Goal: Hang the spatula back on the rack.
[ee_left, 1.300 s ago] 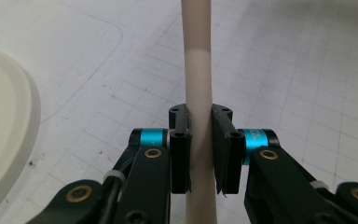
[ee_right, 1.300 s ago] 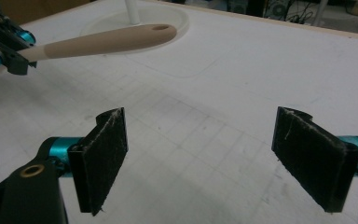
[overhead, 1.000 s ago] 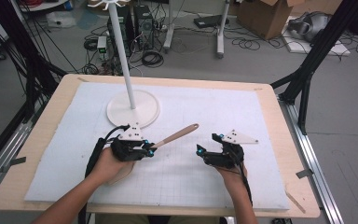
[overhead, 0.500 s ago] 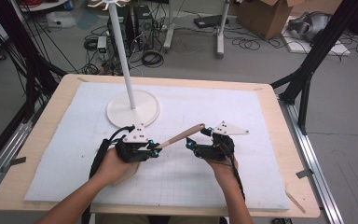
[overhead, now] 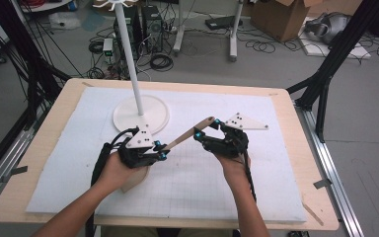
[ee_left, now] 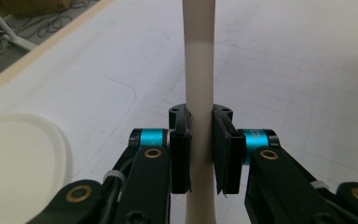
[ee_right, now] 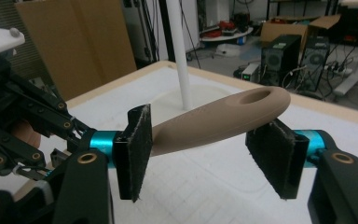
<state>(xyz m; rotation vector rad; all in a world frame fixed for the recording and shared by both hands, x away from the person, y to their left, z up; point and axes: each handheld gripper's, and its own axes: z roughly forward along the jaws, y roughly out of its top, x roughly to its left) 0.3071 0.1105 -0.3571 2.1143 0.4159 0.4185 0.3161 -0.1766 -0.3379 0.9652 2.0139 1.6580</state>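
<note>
A beige utensil (overhead: 182, 138) with a long handle is held off the white mat, its handle slanting up to the right. My left gripper (overhead: 162, 149) is shut on the middle of the handle (ee_left: 199, 70), both pads pressed on it. The utensil's wide end (overhead: 131, 183) pokes out under the left hand. My right gripper (overhead: 207, 127) straddles the handle's far end (ee_right: 223, 119), the end with the hole in it. Its jaws have just been closing. One pad touches the handle and the other stands clear of it.
A white stand with a round base (overhead: 141, 113) and a thin pole (overhead: 128, 54) rises at the back left of the mat. The foam mat (overhead: 276, 187) covers a wooden table. Cables, computers and boxes lie on the floor beyond it.
Both hands have risen. The right gripper has moved left to the handle's end and its jaws have narrowed around it. The utensil now tilts higher.
</note>
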